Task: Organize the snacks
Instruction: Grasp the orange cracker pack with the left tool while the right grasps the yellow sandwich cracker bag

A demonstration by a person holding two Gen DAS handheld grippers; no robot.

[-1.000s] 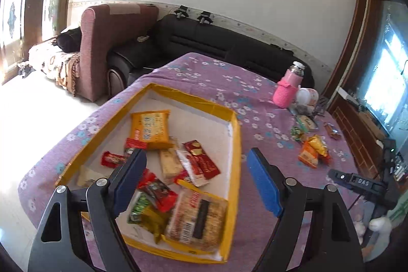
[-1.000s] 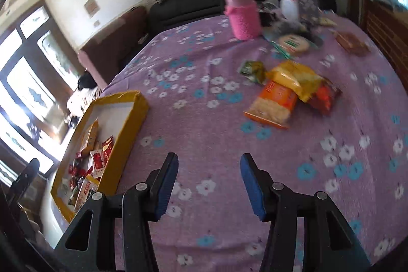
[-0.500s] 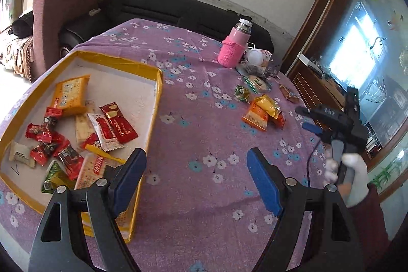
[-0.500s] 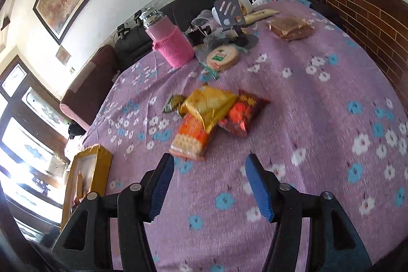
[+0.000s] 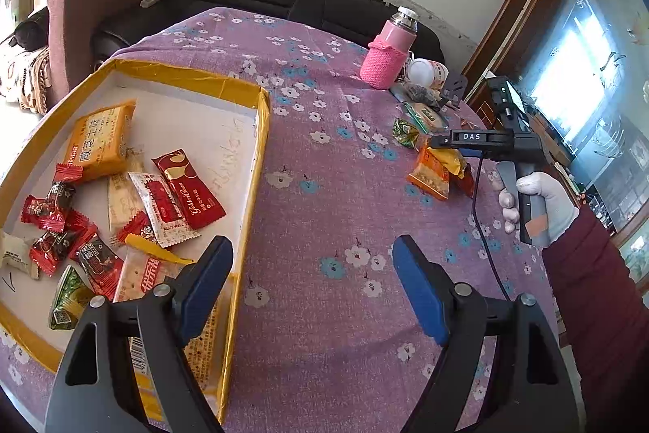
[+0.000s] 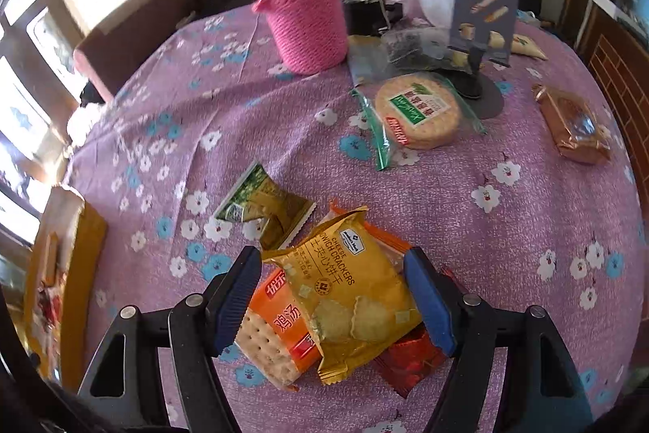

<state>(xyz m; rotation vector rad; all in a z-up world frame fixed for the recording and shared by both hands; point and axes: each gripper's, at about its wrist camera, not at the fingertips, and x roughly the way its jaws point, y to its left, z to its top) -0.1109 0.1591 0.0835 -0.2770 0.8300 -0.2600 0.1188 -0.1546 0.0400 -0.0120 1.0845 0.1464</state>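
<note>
A yellow-rimmed tray (image 5: pixel 261 132) at the left of the purple floral table holds several snack packets, among them an orange biscuit pack (image 5: pixel 99 143) and a red wafer pack (image 5: pixel 188 187). My left gripper (image 5: pixel 312 287) is open and empty over the cloth, beside the tray's right rim. My right gripper (image 6: pixel 332 301) is open, its blue pads on either side of a yellow cheese-cracker pack (image 6: pixel 349 291), which lies on an orange cracker pack (image 6: pixel 276 335) and a red packet (image 6: pixel 409 356). The right gripper also shows in the left wrist view (image 5: pixel 440 141).
A green-gold packet (image 6: pixel 263 205), a round biscuit pack (image 6: pixel 417 112) and a brown packet (image 6: pixel 572 124) lie on the cloth. A pink knit-sleeved flask (image 6: pixel 302 7), a phone stand (image 6: pixel 482 23) and a cup stand behind. Sofas sit past the table's far edge.
My right gripper has moved forward and down until the snack pile lies between its pads. My left gripper swung right off the tray, then back a little toward its rim.
</note>
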